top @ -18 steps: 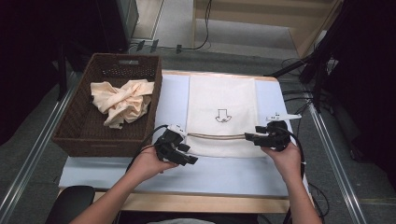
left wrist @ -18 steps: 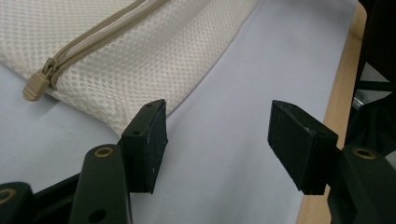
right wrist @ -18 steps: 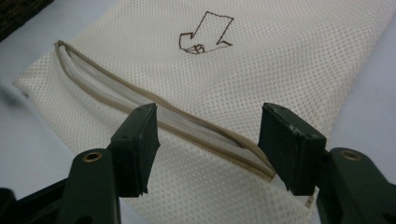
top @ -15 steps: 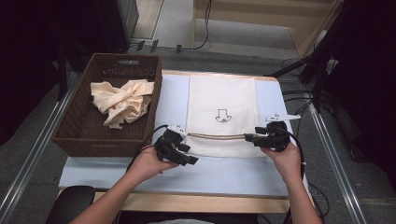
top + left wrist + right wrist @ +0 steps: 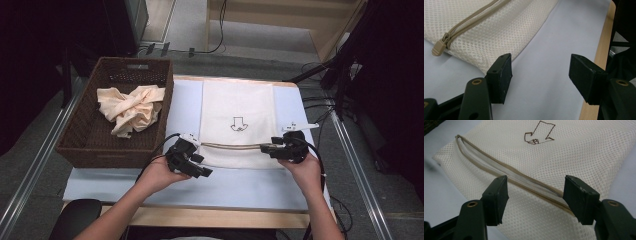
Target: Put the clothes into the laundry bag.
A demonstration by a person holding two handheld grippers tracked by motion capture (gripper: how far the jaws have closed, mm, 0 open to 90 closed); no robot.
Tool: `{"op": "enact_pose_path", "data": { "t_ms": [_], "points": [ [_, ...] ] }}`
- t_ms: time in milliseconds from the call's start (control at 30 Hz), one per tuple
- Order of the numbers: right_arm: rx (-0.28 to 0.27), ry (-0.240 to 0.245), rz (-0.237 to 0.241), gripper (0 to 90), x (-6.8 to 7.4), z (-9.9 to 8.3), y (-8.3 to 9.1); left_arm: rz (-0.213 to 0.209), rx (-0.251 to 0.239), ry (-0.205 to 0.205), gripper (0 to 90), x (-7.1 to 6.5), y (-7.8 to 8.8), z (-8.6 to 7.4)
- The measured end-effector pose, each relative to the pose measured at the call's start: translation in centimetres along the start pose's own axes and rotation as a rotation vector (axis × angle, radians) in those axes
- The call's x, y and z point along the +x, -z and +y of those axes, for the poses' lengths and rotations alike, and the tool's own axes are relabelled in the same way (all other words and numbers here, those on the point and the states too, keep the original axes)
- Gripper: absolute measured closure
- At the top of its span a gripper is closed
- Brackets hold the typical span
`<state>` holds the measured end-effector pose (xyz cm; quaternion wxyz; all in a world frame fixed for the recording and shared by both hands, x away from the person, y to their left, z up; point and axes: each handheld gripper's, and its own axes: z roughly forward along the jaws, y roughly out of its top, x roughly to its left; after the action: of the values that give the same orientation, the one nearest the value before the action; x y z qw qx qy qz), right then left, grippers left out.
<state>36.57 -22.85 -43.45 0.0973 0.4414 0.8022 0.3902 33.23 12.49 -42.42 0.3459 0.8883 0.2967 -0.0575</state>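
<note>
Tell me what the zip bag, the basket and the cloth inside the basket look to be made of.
Zip bag: cream mesh fabric, likely synthetic; tiny regular holes show, matte, with a beige zipper.
Basket: dark brown woven wicker or rattan-like strands; the weave shows on its walls, though it could be plastic imitation.
Cloth: soft pale peach textile, perhaps cotton; it lies crumpled in loose folds, without shine.

The high view looks forward and down from above the person's side of the table (image 5: 250,187), far enough off to take in both pairs of tongs. The left gripper view rides low on the left gripper (image 5: 540,75), looking close along its jaws at the mesh bag (image 5: 499,25) just ahead. The right gripper view sits on the right gripper (image 5: 535,196), close over the same bag. All three views share the bag's zipper (image 5: 230,146) edge.
</note>
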Motion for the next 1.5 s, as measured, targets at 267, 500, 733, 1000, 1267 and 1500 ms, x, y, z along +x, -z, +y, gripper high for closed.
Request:
{"op": "enact_pose_path", "data": {
  "t_ms": [267, 500, 733, 1000, 1267, 1500],
  "points": [
    [0.007, 0.009, 0.002, 37.6, 0.2, 0.0, -0.1, -0.004, -0.006, 0.002, 33.5, 0.0, 0.1, 0.0],
    [0.010, 0.010, 0.005, 37.6, 0.2, 0.0, -0.1, 0.002, 0.001, -0.006, 32.9, 0.0, 0.1, 0.1],
    [0.010, 0.009, 0.005, 37.5, 0.1, 0.0, -0.1, -0.004, -0.002, -0.009, 32.9, -0.1, 0.1, 0.1],
    [0.013, 0.013, 0.008, 37.5, 0.2, 0.0, -0.2, -0.008, 0.001, -0.014, 32.9, -0.1, 0.2, 0.2],
    [0.015, 0.019, 0.012, 37.6, 0.2, 0.2, -0.4, -0.018, 0.012, -0.006, 34.1, -0.7, 1.0, 0.4],
    [0.017, 0.029, 0.019, 37.6, 0.4, 0.5, -0.6, -0.015, 0.016, -0.013, 34.5, -1.3, 2.2, 0.6]
  ]
}}
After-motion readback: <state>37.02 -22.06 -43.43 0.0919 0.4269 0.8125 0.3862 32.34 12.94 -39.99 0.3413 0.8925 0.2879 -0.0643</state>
